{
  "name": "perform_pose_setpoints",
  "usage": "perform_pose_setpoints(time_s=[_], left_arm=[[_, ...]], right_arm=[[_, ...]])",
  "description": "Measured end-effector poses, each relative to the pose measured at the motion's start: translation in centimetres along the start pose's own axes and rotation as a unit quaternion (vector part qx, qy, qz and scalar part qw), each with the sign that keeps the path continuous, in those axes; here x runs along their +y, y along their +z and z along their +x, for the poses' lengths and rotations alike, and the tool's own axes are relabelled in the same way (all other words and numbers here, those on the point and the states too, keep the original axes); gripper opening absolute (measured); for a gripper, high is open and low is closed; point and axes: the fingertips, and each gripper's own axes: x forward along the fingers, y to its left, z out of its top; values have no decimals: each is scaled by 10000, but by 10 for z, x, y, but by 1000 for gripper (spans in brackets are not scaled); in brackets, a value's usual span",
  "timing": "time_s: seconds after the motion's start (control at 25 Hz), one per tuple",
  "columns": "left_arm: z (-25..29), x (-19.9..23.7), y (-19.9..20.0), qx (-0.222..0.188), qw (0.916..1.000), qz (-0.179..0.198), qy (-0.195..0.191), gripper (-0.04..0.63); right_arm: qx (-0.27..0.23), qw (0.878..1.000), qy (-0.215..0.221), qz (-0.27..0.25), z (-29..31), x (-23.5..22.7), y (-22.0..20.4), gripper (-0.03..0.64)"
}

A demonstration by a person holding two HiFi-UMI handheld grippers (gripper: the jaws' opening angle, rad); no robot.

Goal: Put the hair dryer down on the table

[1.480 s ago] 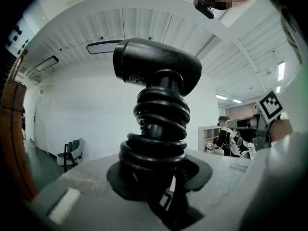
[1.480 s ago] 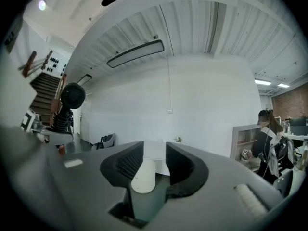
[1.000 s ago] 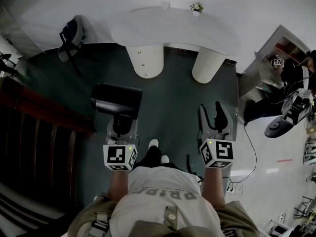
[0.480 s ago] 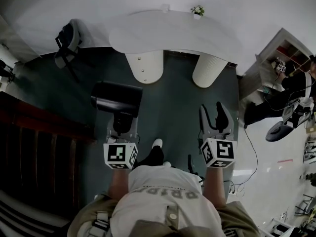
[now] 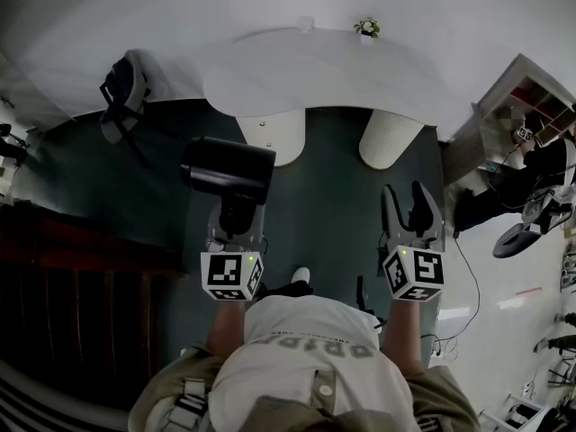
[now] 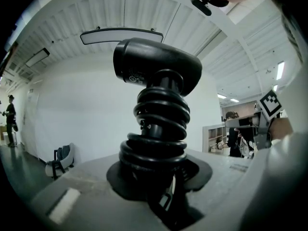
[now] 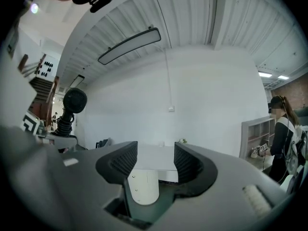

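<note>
The left gripper (image 5: 236, 228) is part closed on the handle of the black hair dryer (image 5: 227, 171). I hold it upright, its barrel head at the top. It hangs over the dark floor (image 5: 333, 205), just short of the near edge of the white table (image 5: 315, 66) and touching nothing else. In the left gripper view the cord (image 6: 154, 124) is coiled round the handle just above the jaws. A round label (image 6: 132, 75) sits on the side of the head, but its pale print is too small for me to read.

The right gripper (image 5: 412, 212) has its jaws well apart with nothing between them. Through the gap I see only the table's top and one pale pedestal leg (image 7: 143, 186).

Each gripper carries a cube with black-and-white square markers and no lettering. The print on my shirt (image 5: 310, 349) is upside down and I cannot make it out.

A small potted plant (image 5: 366, 28) stands at the far edge of the table. A chair with a dark bag (image 5: 121, 93) stands off the table's left end, and a shelf unit (image 5: 517, 88) and a standing person (image 7: 284, 134) are off its right end. Nothing lies between the dryer and the tabletop.
</note>
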Motion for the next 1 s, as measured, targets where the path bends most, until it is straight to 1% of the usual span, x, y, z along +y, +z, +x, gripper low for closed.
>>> perform_pose_setpoints(time_s=[0.16,0.48,0.8,1.0], left_arm=[[22,18,7,-52,9999,104,-102,140],[49,51,5,-10,9998,57,-173,140],[78,56,-4,92,9998,14,-149,140],[105,61,-2,71,9999,69,-56,140]], right_arm=[[-97,9998,-88,171,26,-1,7,230],[-75,9994,-226,233,58,6,9,230],[-5,9994,-241,257,85,-10,4,230],[21,9993,-199,314,111,-26,0,230]])
